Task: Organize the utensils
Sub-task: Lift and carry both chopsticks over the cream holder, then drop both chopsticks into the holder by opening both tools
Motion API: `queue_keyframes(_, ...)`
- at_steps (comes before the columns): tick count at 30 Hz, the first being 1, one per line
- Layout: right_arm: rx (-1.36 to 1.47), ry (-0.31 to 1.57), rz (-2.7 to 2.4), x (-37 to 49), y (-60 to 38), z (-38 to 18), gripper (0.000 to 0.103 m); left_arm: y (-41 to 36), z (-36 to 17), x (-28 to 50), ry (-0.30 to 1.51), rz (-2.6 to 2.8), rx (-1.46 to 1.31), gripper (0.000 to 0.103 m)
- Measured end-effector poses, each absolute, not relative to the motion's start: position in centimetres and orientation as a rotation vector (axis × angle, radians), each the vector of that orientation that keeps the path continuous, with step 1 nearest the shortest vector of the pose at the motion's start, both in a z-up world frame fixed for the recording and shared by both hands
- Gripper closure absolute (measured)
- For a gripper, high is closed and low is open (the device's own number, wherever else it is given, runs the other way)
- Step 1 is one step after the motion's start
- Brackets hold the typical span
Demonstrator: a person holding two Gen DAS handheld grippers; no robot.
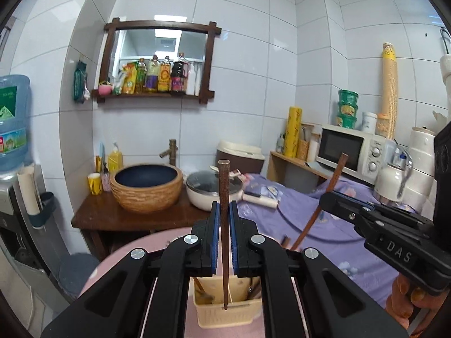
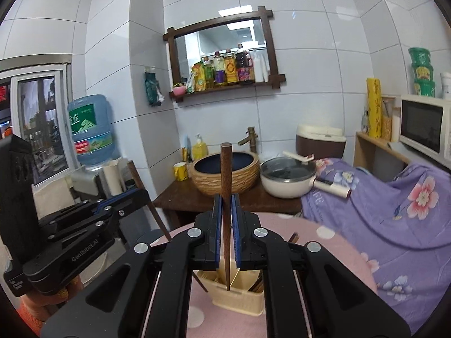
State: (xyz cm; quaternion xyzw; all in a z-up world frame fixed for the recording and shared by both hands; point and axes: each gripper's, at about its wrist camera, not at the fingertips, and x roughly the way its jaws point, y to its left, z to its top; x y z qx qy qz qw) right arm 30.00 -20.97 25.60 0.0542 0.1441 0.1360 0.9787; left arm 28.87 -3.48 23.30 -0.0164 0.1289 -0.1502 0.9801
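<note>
hand-held grippers: 2, left [image 1: 224, 219] and right [image 2: 226, 211] | each clamps 1 chopstick [image 1: 224, 197] (upright) | writing: "DAS", "GenRobot.AI"

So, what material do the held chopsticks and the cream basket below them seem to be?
The chopsticks look like dark wood with a matte finish: brown, with visible grain. The basket looks like cream plastic: smooth, with moulded slots in its wall, though that is only its look.
</note>
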Motion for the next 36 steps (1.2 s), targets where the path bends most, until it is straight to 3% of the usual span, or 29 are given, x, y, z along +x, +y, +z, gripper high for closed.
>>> queue_keyframes(19, 0.096, 0.474, 0.175, 36.7, -19.9, 12.3, 0.095, -4.4, 10.0, 35.4, 0.462, -0.266, -0.039, 0.096)
queue_keyframes(21, 0.087, 0.491, 0.184, 36.9, -19.7, 11.7, 0.094, -4.3, 9.5, 35.3, 0.457, -0.277, -0.031, 0.090)
queue_keyframes(22, 0.079, 0.497, 0.173, 37.0, -19.7, 11.6, 0.092, -4.2, 9.4, 35.1, 0.447, -0.273, -0.018, 0.083)
queue_keyframes(23, 0.075, 0.493, 0.164, 36.8, -19.8, 11.6, 0.084, -4.0, 9.4, 34.9, 0.438, -0.271, -0.010, 0.075)
queue_keyframes(24, 0.076, 0.477, 0.162, 36.5, -20.0, 11.8, 0.066, -3.9, 9.6, 34.6, 0.429, -0.273, -0.009, 0.073)
queue_keyframes(26, 0.084, 0.426, 0.152, 35.3, -20.5, 12.3, 0.047, -3.0, 10.2, 33.7, 0.404, -0.282, -0.021, 0.062)
queue_keyframes(29, 0.053, 0.378, 0.146, 33.1, -21.0, 13.3, 0.047, -1.5, 11.1, 31.5, 0.349, -0.255, -0.051, 0.035)
queue_keyframes(30, 0.040, 0.351, 0.132, 31.8, -21.2, 13.6, 0.047, -0.7, 11.5, 30.3, 0.324, -0.245, -0.063, 0.030)
queue_keyframes(32, 0.026, 0.303, 0.127, 29.0, -21.5, 13.9, 0.039, 0.3, 11.8, 28.1, 0.292, -0.237, -0.068, 0.013)
queue_keyframes(36, -0.008, 0.227, 0.117, 22.6, -21.2, 13.2, 0.022, 2.1, 11.4, 23.0, 0.230, -0.195, -0.055, 0.006)
